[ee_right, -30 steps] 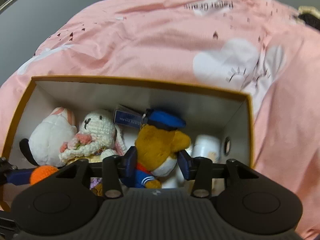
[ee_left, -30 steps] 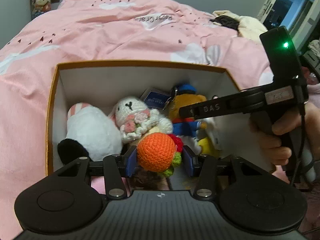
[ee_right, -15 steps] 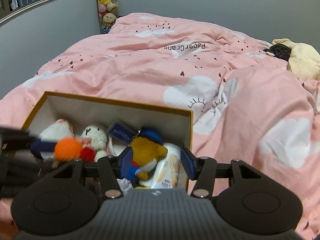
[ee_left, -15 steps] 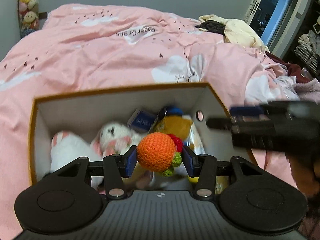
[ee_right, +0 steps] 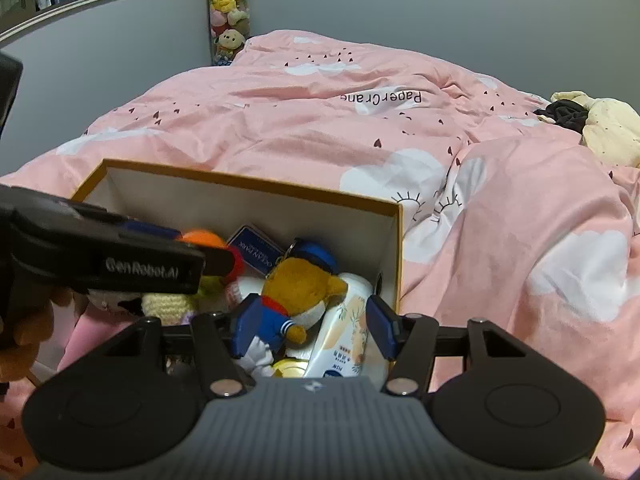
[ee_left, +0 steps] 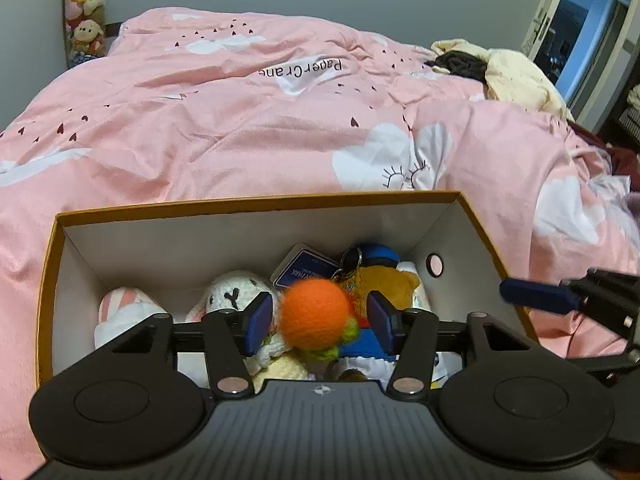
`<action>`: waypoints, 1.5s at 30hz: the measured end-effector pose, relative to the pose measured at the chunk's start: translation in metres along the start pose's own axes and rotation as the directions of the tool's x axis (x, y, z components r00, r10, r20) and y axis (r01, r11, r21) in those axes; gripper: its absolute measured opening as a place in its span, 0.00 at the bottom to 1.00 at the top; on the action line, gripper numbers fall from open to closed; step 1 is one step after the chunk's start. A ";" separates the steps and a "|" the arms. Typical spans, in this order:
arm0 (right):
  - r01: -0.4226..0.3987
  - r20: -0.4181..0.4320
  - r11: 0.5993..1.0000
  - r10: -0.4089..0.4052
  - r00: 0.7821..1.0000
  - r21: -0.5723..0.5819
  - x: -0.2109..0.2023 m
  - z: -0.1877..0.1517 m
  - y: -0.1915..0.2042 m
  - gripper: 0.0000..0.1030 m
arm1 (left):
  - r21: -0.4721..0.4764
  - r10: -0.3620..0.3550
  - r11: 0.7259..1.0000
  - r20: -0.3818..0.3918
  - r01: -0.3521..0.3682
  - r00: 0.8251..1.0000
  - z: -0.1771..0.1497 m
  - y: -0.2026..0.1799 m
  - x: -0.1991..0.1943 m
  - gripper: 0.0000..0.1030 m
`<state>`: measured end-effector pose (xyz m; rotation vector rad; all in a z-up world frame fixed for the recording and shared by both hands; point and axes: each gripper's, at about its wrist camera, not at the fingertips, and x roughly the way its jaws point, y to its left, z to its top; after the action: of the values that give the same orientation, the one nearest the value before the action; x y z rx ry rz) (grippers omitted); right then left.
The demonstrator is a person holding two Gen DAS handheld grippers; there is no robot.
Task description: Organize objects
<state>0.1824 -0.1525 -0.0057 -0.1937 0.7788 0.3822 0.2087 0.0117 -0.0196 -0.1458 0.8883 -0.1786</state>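
Observation:
An open cardboard box with an orange rim sits on the pink bed. It holds a white crocheted bunny, a white and pink plush, a brown plush in a blue sailor hat, a blue tag and a white bottle. My left gripper is over the box with its jaws open wide; the orange crocheted ball is blurred between them, touching neither pad. My right gripper is open and empty above the box's right end; it also shows in the left wrist view.
The pink duvet covers the bed all around the box. A heap of cream and dark clothes lies at the far right. A column of plush toys stands at the far wall. A doorway is at the right.
My left gripper has opened and let go of the orange ball, which is dropping into the box. Both grippers have pulled back and up from the box.

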 end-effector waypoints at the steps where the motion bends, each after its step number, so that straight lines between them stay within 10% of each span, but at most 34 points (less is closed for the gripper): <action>1: 0.000 0.000 1.000 0.000 1.000 -0.001 0.000 -0.001 0.001 0.58 | -0.005 -0.002 1.000 0.008 0.002 1.000 0.000 0.000 -0.001 0.67; 14: -0.009 0.147 0.998 0.000 0.989 0.058 -0.048 -0.009 -0.005 0.63 | -0.011 -0.006 1.000 0.116 0.007 0.993 -0.009 -0.004 -0.069 0.69; 26: -0.025 0.353 0.995 -0.012 0.936 0.100 -0.120 -0.038 0.013 0.79 | 0.006 0.146 0.988 0.291 -0.155 0.945 -0.058 -0.025 -0.149 0.79; 45: -0.025 0.204 0.991 -0.002 0.979 0.131 -0.122 -0.106 0.049 0.86 | -0.079 0.237 0.970 0.078 -0.231 0.968 -0.129 -0.011 -0.141 0.82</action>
<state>0.0152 -0.1724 0.0054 -0.0239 0.6009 0.3536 0.0195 0.0248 0.0091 -0.1115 0.8185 0.0793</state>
